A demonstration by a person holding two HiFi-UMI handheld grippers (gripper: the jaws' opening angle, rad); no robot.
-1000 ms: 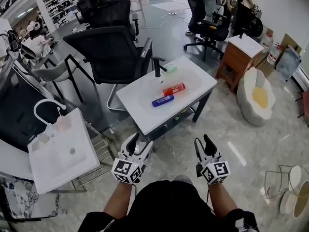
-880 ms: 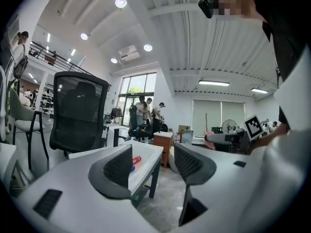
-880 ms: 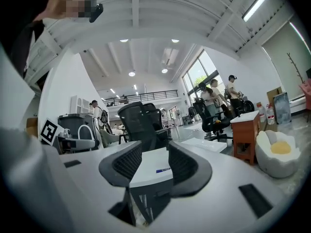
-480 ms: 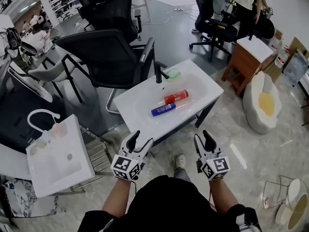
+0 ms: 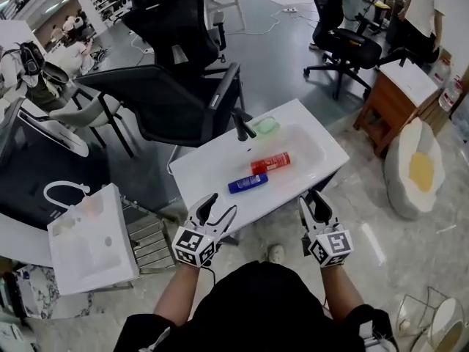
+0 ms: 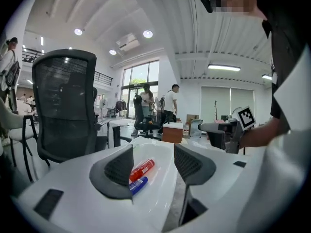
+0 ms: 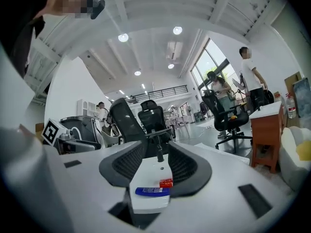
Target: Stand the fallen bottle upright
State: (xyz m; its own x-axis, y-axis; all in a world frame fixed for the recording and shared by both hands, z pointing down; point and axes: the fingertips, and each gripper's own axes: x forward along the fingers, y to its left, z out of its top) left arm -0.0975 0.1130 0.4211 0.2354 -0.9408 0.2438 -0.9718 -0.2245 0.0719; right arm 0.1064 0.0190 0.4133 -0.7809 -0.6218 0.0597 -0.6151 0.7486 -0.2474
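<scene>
A red bottle point(image 5: 270, 163) and a blue bottle point(image 5: 248, 183) lie on their sides in the white sink basin point(image 5: 311, 141) ahead of me. My left gripper point(image 5: 220, 207) hangs open just short of the basin's near edge, nothing between its jaws. In the left gripper view the red bottle point(image 6: 142, 169) and blue bottle point(image 6: 137, 184) show past the open left gripper point(image 6: 154, 166). My right gripper point(image 5: 314, 202) is open and empty too, near the basin's front right. The right gripper view has the blue bottle point(image 7: 152, 191) and red bottle point(image 7: 166, 183) beyond the open right gripper point(image 7: 155, 166).
A black faucet point(image 5: 242, 125) and a green soap dish point(image 5: 266, 125) stand at the basin's back. Black office chairs point(image 5: 172, 101) crowd behind it. A second white sink point(image 5: 91, 240) sits at the left, a wooden cabinet point(image 5: 399, 97) and a white-and-yellow seat point(image 5: 421, 171) at the right.
Both grippers have come closer to the sink basin, which now fills more of the view. The two bottles have not moved. Jaws stay open.
</scene>
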